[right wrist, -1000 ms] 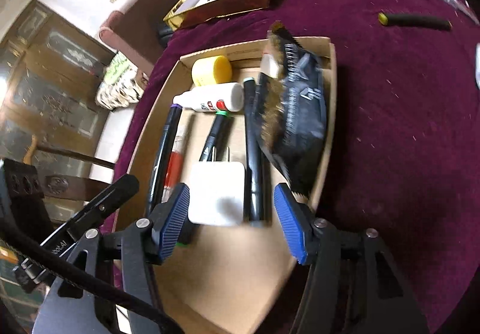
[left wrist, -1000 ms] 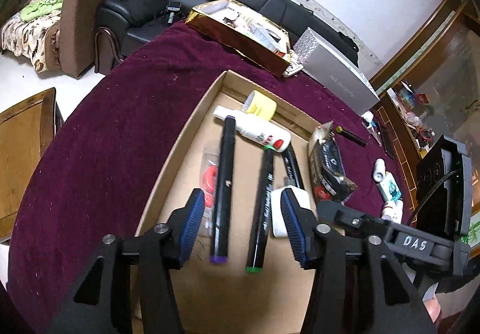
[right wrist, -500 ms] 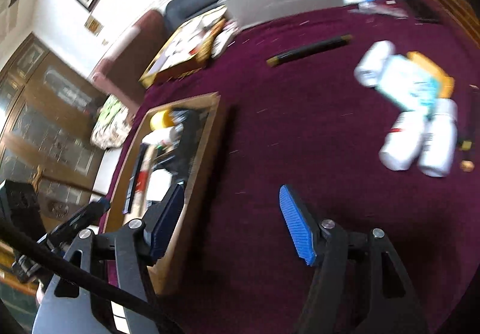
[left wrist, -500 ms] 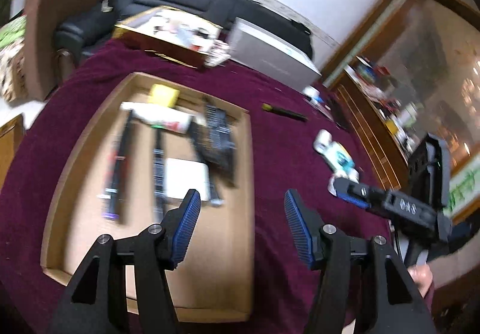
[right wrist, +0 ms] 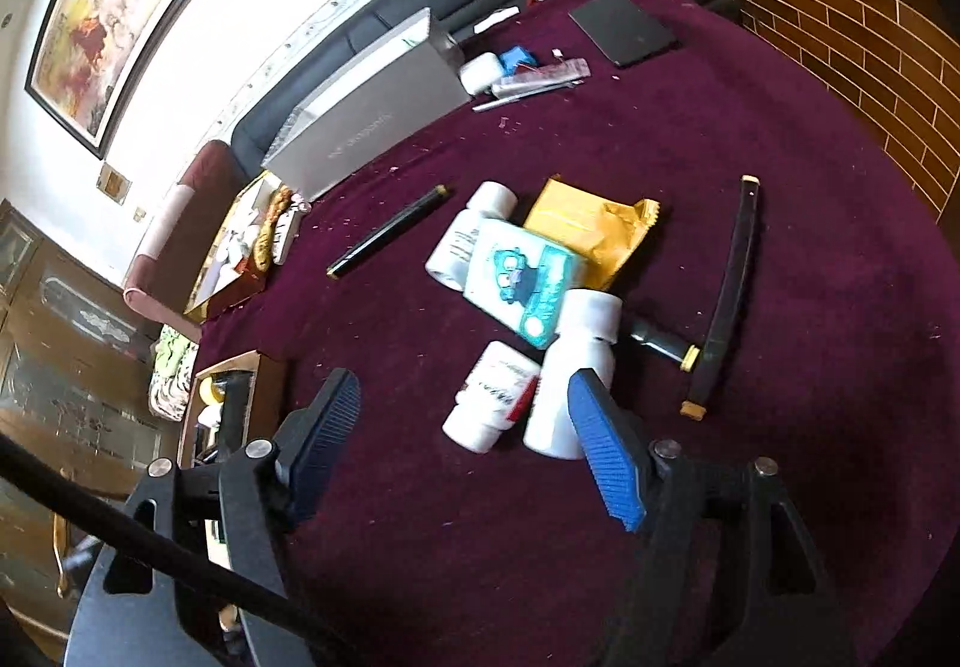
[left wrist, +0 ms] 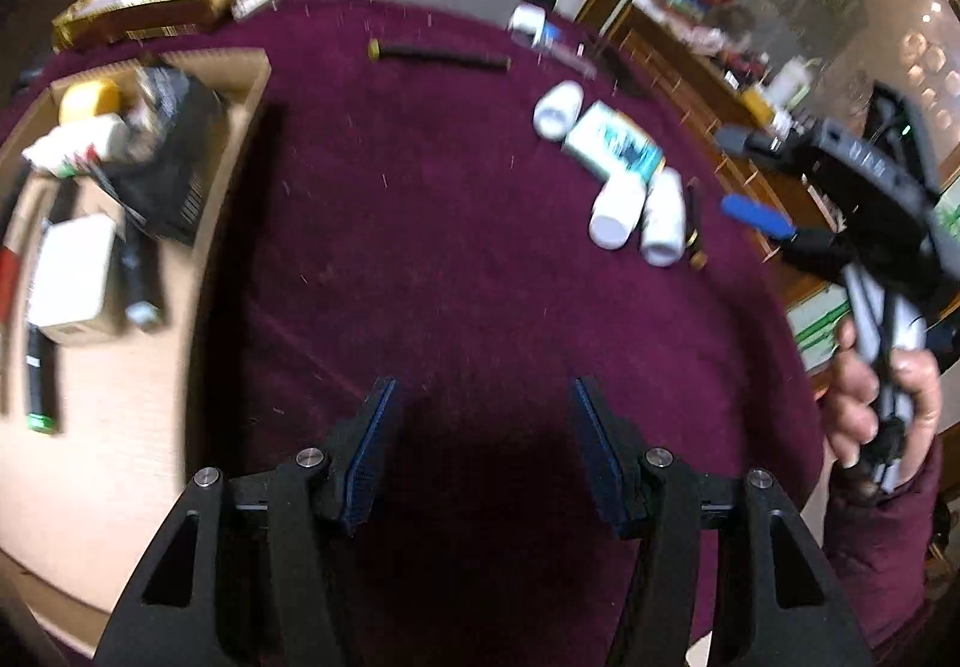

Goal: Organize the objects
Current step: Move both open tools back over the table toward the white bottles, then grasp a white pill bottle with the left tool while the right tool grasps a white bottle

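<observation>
3 white bottles (right wrist: 477, 406), 2 pens (right wrist: 390, 232)

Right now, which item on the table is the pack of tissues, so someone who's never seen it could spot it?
On the maroon tablecloth, find the cluster of white bottles right of the cardboard tray. The tissue pack lies in their midst: flat, white and teal with a cartoon print, overlapping a yellow packet.

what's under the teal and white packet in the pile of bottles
The teal and white packet lies on top of a white bottle and a yellow foil pouch, covering part of each. Whether anything else lies beneath it cannot be seen.
</observation>
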A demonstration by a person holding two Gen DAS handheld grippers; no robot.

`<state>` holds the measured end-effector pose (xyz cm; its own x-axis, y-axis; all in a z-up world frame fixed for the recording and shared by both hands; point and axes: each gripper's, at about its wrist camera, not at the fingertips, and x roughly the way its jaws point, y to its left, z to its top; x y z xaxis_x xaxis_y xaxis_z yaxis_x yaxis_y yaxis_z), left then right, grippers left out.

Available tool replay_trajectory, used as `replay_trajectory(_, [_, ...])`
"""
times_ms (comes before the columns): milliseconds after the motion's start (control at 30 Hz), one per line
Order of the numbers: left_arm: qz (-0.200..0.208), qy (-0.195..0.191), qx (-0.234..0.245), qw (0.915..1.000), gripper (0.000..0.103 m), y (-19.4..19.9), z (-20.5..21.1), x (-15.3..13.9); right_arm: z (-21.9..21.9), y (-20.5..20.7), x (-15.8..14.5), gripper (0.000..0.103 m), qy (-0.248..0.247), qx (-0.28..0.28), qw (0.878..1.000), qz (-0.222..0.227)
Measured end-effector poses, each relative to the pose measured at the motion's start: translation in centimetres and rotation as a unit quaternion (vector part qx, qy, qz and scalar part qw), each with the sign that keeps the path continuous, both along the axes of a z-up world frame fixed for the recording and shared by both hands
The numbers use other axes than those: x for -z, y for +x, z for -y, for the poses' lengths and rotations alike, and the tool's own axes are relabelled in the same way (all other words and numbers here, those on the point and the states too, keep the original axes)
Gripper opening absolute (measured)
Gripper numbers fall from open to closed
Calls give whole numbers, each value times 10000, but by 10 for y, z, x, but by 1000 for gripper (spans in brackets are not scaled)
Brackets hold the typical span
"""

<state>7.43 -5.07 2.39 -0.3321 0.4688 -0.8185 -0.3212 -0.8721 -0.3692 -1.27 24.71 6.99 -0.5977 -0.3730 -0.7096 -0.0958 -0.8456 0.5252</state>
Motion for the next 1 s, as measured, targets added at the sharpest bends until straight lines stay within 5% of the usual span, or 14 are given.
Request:
replay_trajectory(333, [-187,-305,94,9993,52,2,-11,11,-7,-23,36,71,657,337,9964,427])
replay_trajectory(467, [-163,-271,82,9995,52,-2,-11,12,-1,-32,47,34,1073,418,9914,624])
replay_trajectory(633, [-115,-105,214,9996,52,-10,-21,6,-3,-27,54,33,986,334,9922,686])
replay_trajectory(1000, [-983,-476,718,9914,52,-53,-101,-12,-29,28,62,33,435,151,9959,773])
